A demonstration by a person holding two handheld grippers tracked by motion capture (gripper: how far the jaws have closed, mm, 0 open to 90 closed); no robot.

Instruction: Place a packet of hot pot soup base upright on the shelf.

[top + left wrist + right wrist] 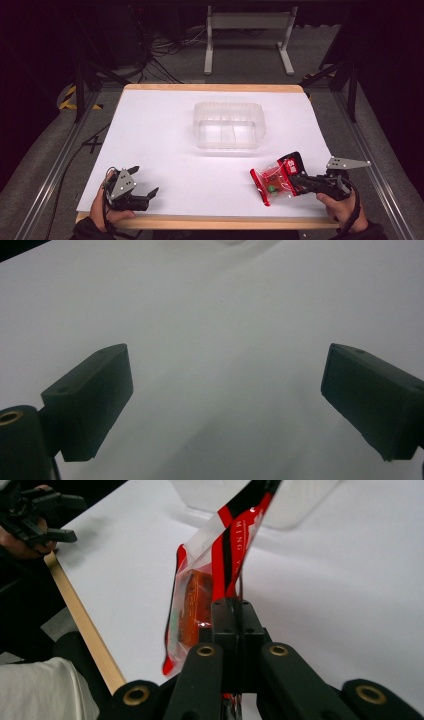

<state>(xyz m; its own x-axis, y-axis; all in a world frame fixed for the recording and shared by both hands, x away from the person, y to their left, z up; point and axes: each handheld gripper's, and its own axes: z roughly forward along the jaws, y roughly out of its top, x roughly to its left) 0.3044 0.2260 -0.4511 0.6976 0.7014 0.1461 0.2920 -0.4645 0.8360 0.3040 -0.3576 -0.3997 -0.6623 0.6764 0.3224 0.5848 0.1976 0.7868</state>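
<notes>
A red and clear snack packet (276, 177) hangs just above the white table near its front right, pinched at one edge by my right gripper (295, 182). In the right gripper view the two black jaws stand pressed together on the packet's (220, 570) red and black edge, and orange food shows through the clear film. At the front left of the table my left gripper (142, 182) stands open with nothing in it. Its two black pads (92, 400) spread wide over bare white table in the left gripper view.
A clear plastic tray (229, 125) with dividers sits in the middle of the table (150, 130), toward the back. The table's wooden front edge (200, 222) runs just ahead of both hands. A white metal stand (247, 35) and cables lie on the floor beyond.
</notes>
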